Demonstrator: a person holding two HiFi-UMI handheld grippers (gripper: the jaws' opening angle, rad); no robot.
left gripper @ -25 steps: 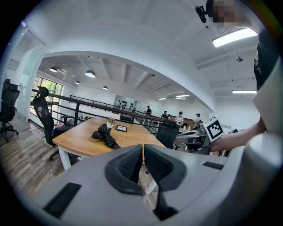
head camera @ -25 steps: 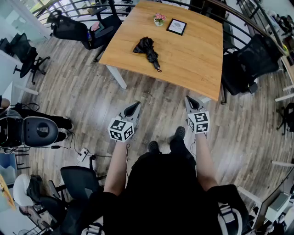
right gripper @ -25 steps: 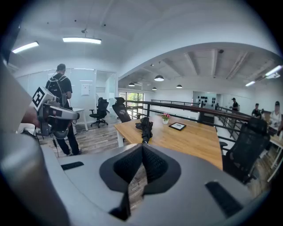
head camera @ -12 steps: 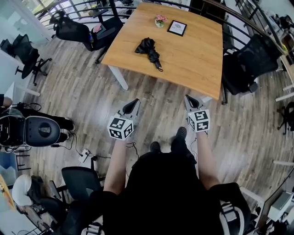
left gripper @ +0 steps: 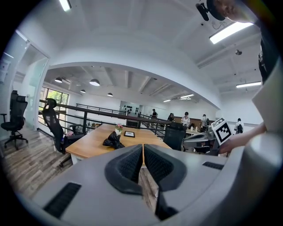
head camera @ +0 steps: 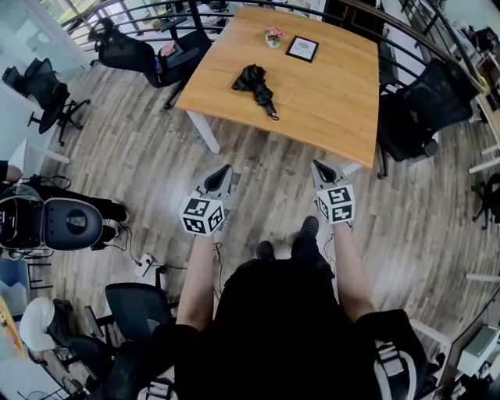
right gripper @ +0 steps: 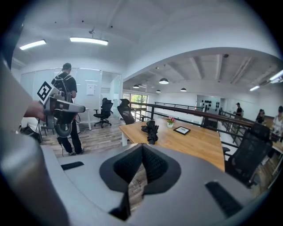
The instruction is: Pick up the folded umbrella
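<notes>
The folded black umbrella [head camera: 255,86] lies on the wooden table [head camera: 328,109], toward its left half; it also shows as the umbrella [left gripper: 113,140] and the umbrella [right gripper: 151,130]. My left gripper [head camera: 226,169] is held over the floor short of the table's near edge, shut with nothing between its jaws. To its right my right gripper [head camera: 318,166] hovers near the table's front corner, also shut and empty. Both point toward the table, well apart from the umbrella.
A small flower pot [head camera: 273,34] and a framed picture [head camera: 301,47] stand at the table's far end. Black office chairs [head camera: 422,109] flank the table on the right, and another chair [head camera: 129,51] on the left. A railing [head camera: 141,12] runs behind. Wooden floor [head camera: 141,164] lies between me and the table.
Both grippers have edged forward toward the table, the left one rising slightly. The umbrella has not moved on the table.
</notes>
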